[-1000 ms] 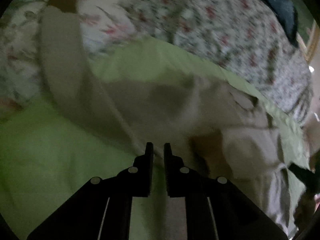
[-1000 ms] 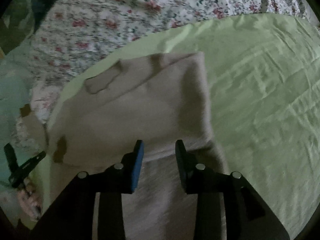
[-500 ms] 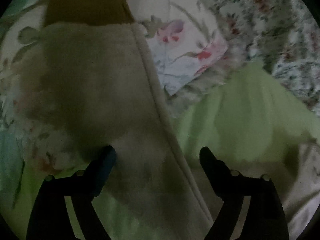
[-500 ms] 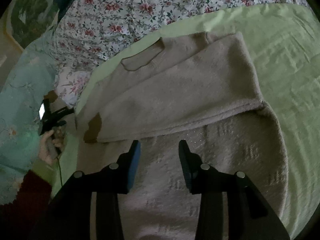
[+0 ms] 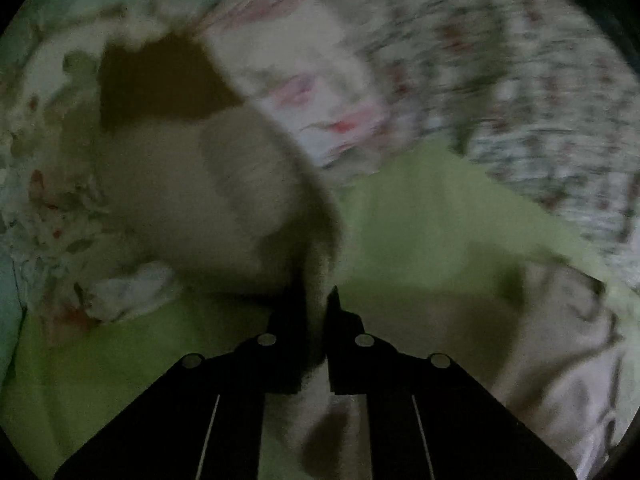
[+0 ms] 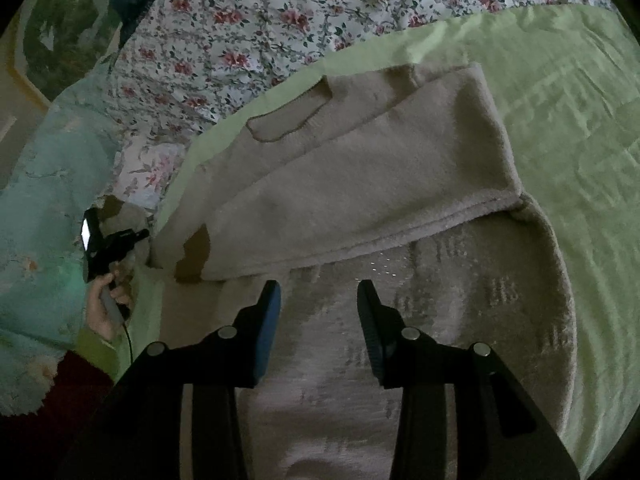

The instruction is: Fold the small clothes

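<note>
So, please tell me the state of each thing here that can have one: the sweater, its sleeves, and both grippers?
Beige sweater: lying flat on the green sheet, partly folded.
Folded sleeve: laid across the sweater's body.
Other sleeve: stretched out sideways, pinched at its edge.
Left gripper: jaws just closed, shut on the other sleeve.
Right gripper: open, above the sweater, holding nothing.

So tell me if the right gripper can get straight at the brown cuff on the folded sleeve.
Probably yes: the right gripper hangs open over the sweater, and the brown cuff lies uncovered just ahead to its left, nothing between.
</note>
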Demonstrator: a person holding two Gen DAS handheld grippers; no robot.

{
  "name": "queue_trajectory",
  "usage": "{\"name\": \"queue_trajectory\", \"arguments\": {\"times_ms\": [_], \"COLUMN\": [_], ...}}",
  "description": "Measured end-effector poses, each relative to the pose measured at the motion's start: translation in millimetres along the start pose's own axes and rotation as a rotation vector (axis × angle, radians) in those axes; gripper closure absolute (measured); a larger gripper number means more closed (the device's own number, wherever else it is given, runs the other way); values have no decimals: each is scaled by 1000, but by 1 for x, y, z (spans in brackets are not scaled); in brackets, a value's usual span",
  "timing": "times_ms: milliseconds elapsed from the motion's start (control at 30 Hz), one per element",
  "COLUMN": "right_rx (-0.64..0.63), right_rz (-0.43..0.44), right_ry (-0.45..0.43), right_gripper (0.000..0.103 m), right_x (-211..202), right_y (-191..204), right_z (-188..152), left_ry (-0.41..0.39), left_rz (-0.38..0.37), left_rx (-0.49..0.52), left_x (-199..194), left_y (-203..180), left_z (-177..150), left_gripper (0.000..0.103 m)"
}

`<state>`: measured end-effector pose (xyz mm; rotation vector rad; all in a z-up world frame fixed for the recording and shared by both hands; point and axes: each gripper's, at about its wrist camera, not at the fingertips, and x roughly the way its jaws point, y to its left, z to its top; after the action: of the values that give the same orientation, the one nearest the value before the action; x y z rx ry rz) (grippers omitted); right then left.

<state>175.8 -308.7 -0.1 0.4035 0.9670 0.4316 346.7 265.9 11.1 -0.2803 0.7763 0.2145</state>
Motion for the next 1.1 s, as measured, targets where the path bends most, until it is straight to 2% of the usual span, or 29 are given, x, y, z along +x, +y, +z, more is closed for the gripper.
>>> {"name": "queue_trajectory", "arguments": {"times_ms": [200, 333, 433, 533, 633, 733, 800, 867, 967, 1100], "right_rx": [-1, 28, 49, 67, 81, 69, 46, 21, -24, -101], "right_rz": [37, 55, 44, 31, 29, 30, 39, 55, 81, 118], "right_ry": [1, 2, -5, -12, -4, 22, 34, 38, 39, 46], "right_gripper": [62, 62, 62, 62, 62, 60, 53, 51, 50, 50], "right_x": [1, 0, -4, -7, -5, 1, 8, 15, 28, 50], "right_y": [9, 3, -6, -16, -24, -27, -24, -17, 0, 31], "right_z": [-1, -2, -2, -1, 3, 10, 17, 27, 45, 71], "left_ry": [-62, -30, 4, 42, 79, 142, 171, 187, 181, 167], "left_rz": [-250, -401, -458, -480, -451, -441, -444, -447, -446, -440], "left_rx": [129, 228, 325, 434, 516, 524, 511, 505, 499, 485], "left_x": [-60, -74, -75, -73, -62, -48, -45, -43, -53, -70], "left_y": [-86, -162, -212, -253, -280, -282, -276, -272, -255, -226], "left_z": [-30, -58, -85, -115, -140, -153, -157, -160, -164, -169], "left_gripper": [96, 96, 96, 96, 95, 91, 90, 80, 69, 62]}}
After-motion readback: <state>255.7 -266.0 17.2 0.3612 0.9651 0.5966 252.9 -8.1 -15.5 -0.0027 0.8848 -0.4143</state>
